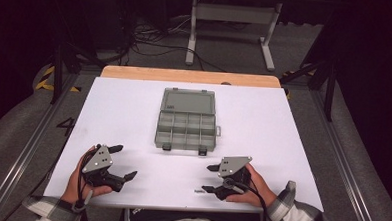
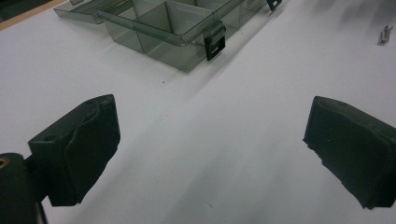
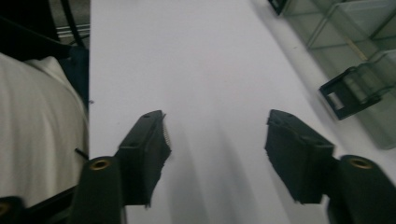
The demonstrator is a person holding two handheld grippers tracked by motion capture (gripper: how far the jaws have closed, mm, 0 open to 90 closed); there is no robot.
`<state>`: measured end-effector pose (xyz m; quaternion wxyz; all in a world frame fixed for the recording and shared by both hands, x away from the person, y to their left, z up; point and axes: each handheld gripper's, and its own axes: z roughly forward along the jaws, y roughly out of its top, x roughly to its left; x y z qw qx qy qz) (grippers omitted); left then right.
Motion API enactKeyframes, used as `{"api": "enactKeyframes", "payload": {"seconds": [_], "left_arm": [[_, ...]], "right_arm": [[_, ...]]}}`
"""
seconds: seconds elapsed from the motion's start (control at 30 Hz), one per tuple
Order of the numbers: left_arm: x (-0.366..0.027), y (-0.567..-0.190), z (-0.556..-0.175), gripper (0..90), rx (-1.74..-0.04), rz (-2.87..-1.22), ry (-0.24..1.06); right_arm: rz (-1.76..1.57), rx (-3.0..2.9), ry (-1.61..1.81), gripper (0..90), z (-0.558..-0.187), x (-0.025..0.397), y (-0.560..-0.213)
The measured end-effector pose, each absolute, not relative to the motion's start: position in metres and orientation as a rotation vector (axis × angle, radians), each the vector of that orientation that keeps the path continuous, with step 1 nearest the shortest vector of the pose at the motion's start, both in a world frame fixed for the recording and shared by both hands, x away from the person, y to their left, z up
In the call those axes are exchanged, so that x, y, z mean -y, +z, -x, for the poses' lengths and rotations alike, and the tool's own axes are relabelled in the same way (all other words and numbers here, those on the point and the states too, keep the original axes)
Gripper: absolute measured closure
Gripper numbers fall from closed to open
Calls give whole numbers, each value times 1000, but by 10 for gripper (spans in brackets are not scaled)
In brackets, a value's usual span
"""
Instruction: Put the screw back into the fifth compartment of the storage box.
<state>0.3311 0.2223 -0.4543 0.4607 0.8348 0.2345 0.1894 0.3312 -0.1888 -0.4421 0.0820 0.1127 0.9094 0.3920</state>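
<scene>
An open organizer box (image 1: 187, 121) of clear grey plastic sat near the middle of the white table (image 1: 292, 145), its lid laid flat on the far side and its divided tray facing the person, two dark latches hanging off the near edge. As far as the high view showed, the compartments looked empty. The left gripper (image 1: 123, 162) rested low on the table near the person's left corner, its jaws spread wide with nothing between them; in the left gripper view the near corner of the box and one latch (image 2: 215, 42) lay ahead and to the left of its jaws, well apart from them, so the gripper was aimed toward the box rather than at it. The right gripper (image 1: 209, 178) lay near the right front edge, turned inward toward the left gripper, jaws likewise wide apart and empty; in the right gripper view a latch (image 3: 343, 95) sat off to the right, near but clear of the jaws. Both hands seemed parked symmetrically on either side in front of the box, probably a ready stance that kept the latches and tray within easy reach of either one. A small metal piece (image 2: 384, 35) lay on the table at the far right of the left gripper view, too small to identify.
</scene>
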Motion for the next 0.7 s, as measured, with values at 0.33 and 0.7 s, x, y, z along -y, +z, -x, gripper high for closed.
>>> {"api": "enactKeyframes", "payload": {"seconds": [0.33,0.7], "left_arm": [[-222,-454,-331,41,-577,-2055,467],[-221,-455,-332,41,-574,-2061,461]], "right_arm": [[-209,-2795,1166,700,-322,180,-450],[-176,-2820,1140,796,-321,176,-455]]}}
